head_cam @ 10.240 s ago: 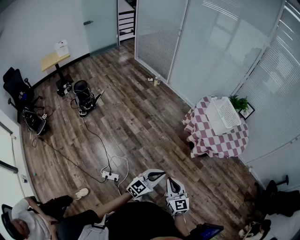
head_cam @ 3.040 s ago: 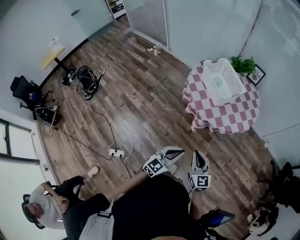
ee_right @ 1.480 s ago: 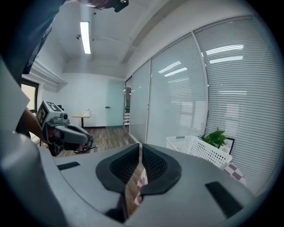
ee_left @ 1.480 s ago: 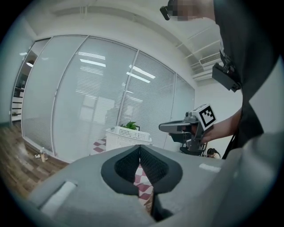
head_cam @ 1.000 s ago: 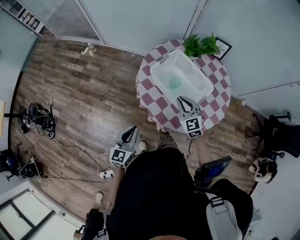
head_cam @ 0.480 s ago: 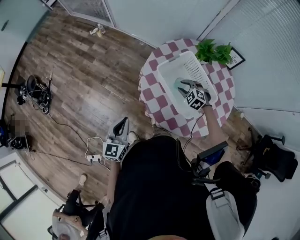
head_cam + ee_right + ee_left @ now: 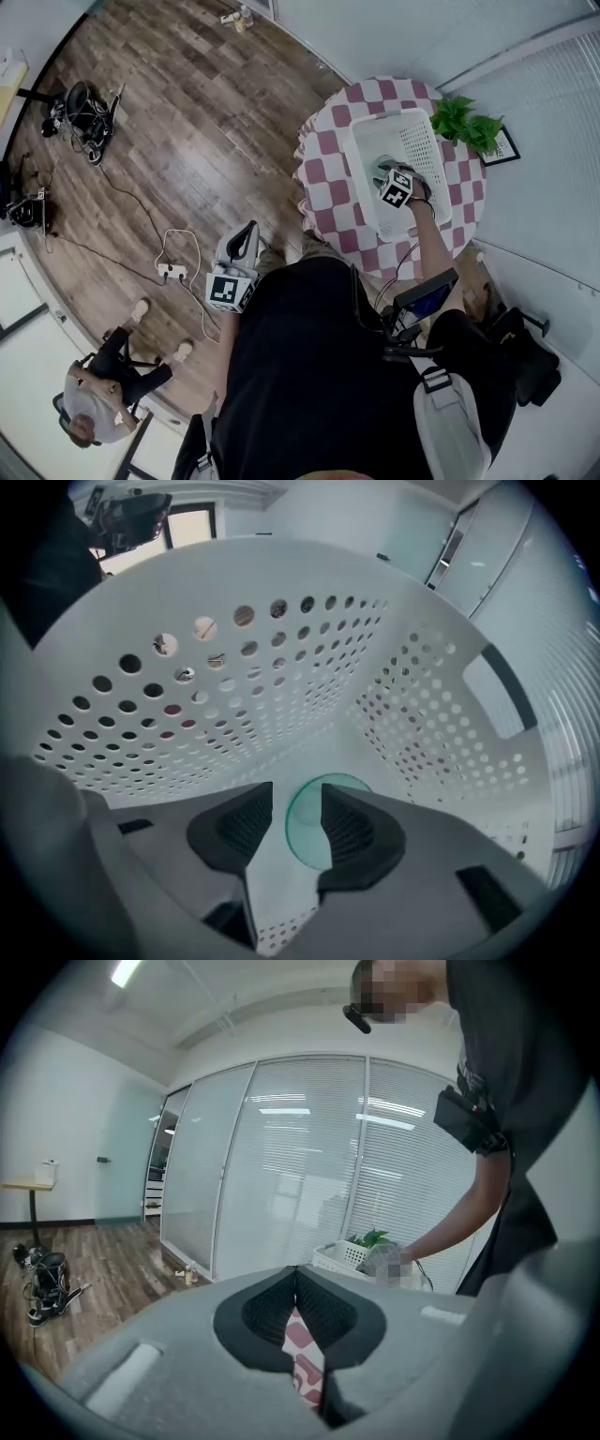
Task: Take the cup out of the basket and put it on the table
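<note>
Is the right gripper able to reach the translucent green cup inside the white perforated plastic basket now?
Probably yes: the right gripper is inside the white basket, its jaws opening with the green cup between them, and nothing blocks the way.

In the head view, the round table with a red-and-white checked cloth point(image 7: 323, 169) stands at the upper right. The white perforated plastic basket point(image 7: 367, 192) sits on it. The translucent green plastic cup point(image 7: 309, 822) is inside the basket, on its bottom. The right gripper point(image 7: 383, 172) reaches into the basket, and the cup sits at the tips of its opening jaws, in the gap between them. A green potted plant point(image 7: 464, 122) stands right of the basket, with a black-framed picture point(image 7: 507, 146) at the plant's lower right. The left gripper point(image 7: 249, 232) is left of the table, over the wood-plank floor point(image 7: 187, 141). A white power strip point(image 7: 171, 272) lies further left.
</note>
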{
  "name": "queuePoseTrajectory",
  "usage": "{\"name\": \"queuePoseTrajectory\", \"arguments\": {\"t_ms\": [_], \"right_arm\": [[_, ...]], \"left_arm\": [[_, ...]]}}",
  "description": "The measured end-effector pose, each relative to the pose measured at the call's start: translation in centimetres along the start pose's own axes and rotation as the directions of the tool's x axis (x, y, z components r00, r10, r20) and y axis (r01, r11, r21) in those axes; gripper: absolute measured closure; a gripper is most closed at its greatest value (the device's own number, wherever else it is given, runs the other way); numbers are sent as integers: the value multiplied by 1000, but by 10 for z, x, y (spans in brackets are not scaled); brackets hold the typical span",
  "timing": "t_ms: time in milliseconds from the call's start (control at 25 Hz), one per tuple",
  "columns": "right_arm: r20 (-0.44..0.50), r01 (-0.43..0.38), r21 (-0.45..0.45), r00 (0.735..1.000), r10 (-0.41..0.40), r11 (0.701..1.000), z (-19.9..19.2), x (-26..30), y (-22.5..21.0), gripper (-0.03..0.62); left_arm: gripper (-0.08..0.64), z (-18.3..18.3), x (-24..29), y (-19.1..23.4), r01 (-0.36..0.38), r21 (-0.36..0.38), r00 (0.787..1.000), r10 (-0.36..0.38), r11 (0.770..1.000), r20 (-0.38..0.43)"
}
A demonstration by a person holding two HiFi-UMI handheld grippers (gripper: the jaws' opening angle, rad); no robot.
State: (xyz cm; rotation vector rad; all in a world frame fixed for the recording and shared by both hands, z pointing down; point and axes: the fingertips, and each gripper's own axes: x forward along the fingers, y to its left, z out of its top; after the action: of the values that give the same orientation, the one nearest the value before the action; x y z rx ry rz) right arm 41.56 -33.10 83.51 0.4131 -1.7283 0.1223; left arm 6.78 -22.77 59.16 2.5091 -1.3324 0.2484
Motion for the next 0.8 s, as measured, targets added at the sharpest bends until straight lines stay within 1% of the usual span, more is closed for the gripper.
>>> {"name": "queuePoseTrajectory", "arguments": {"t_ms": [120,240,360,440,800], "right_arm": [[-38,-22,39,999,23,999,-6,7,-2,433],[-82,-27,39,996,30,999,-13,16,4,433],[-87,-45,34,995,48,998,-3,29,4,434],[-94,-56,38,994,59,998,-3,29,4,434],[-110,-37,72,993,45,997,-9,24,3,436]], "left_arm": [[554,-1,-6,1,-16,-1,1000,16,1000,-5],[554,-2,-13,3,-27,-4,1000,27,1000,-7],[554,0,-15,12,-46,4,999,46,999,3],[554,0,-13,10,-43,2,999,43,999,4],[554,-5,-17,11,-26,-2,1000,26,1000,-4]]}}
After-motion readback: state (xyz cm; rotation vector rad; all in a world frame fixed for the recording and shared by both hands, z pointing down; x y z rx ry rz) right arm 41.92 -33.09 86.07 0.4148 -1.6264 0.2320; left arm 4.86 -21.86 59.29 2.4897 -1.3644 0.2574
